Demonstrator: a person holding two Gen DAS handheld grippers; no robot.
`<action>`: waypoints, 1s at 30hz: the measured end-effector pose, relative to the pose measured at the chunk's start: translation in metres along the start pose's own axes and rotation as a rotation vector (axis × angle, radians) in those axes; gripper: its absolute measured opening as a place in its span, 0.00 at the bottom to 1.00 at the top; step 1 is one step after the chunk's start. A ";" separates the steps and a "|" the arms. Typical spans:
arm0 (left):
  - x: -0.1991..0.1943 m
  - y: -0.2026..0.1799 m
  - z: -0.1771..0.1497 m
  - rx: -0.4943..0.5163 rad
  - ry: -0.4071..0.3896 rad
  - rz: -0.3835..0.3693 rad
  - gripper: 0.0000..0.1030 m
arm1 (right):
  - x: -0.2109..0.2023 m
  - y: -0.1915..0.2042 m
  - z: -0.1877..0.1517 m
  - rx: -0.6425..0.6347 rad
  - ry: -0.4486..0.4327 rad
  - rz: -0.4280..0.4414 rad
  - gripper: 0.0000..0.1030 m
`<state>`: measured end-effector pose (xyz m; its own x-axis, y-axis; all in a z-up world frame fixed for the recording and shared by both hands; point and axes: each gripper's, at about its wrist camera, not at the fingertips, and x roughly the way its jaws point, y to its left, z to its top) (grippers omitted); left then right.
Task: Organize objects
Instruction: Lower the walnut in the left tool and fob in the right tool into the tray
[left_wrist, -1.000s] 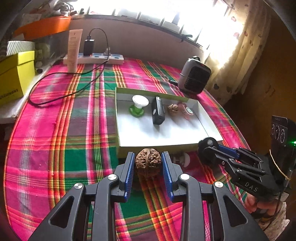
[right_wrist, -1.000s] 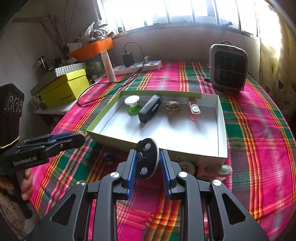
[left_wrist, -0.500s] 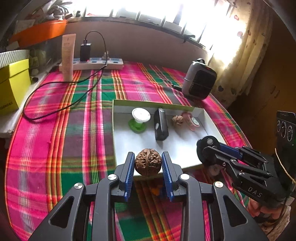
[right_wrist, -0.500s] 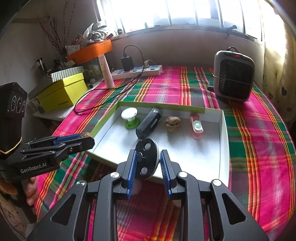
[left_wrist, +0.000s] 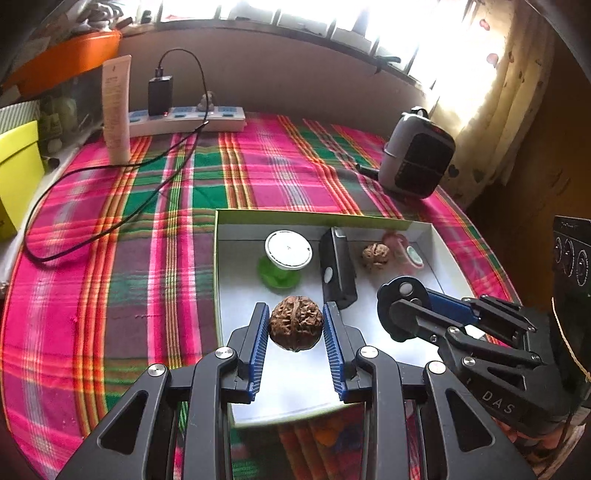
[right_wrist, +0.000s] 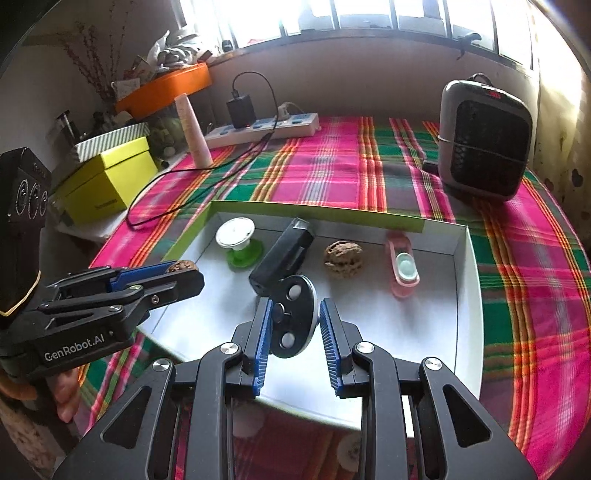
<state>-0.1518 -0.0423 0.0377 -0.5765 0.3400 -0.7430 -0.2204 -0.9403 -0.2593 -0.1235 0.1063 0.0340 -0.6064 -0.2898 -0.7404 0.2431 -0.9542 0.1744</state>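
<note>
My left gripper (left_wrist: 295, 328) is shut on a brown walnut (left_wrist: 295, 328) and holds it above the near left part of the white box (left_wrist: 437, 243). My right gripper (right_wrist: 295, 325) is shut on a round black disc with white dots (right_wrist: 293, 320), above the near middle of the box (right_wrist: 467, 295). In the box lie a white-topped green spool (left_wrist: 286, 258), a black rectangular device (left_wrist: 338, 271), a second walnut (left_wrist: 375, 255) and a pink item (left_wrist: 404, 253). The right gripper also shows in the left wrist view (left_wrist: 404, 299), and the left gripper in the right wrist view (right_wrist: 181, 273).
The box sits on a plaid tablecloth (left_wrist: 147, 229). A small grey heater (right_wrist: 485, 142) stands at the back right. A power strip with a charger (left_wrist: 184, 118) and a black cable (left_wrist: 92, 206) lie at the back left. A yellow box (right_wrist: 107, 181) is at the left edge.
Both grippers have moved forward with their objects, from in front of the box's near wall to above its inside. Both stayed shut.
</note>
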 end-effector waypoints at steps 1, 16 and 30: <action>0.002 -0.001 0.001 0.004 0.001 0.000 0.27 | 0.002 -0.001 0.000 0.003 0.004 0.000 0.27; 0.023 -0.006 0.007 0.061 0.020 0.049 0.27 | 0.022 -0.007 0.005 0.008 0.041 0.001 0.27; 0.031 -0.010 0.008 0.081 0.018 0.070 0.27 | 0.027 -0.008 0.007 0.011 0.033 -0.004 0.27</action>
<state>-0.1742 -0.0222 0.0224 -0.5790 0.2721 -0.7686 -0.2429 -0.9574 -0.1560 -0.1469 0.1059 0.0175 -0.5825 -0.2832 -0.7619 0.2321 -0.9563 0.1780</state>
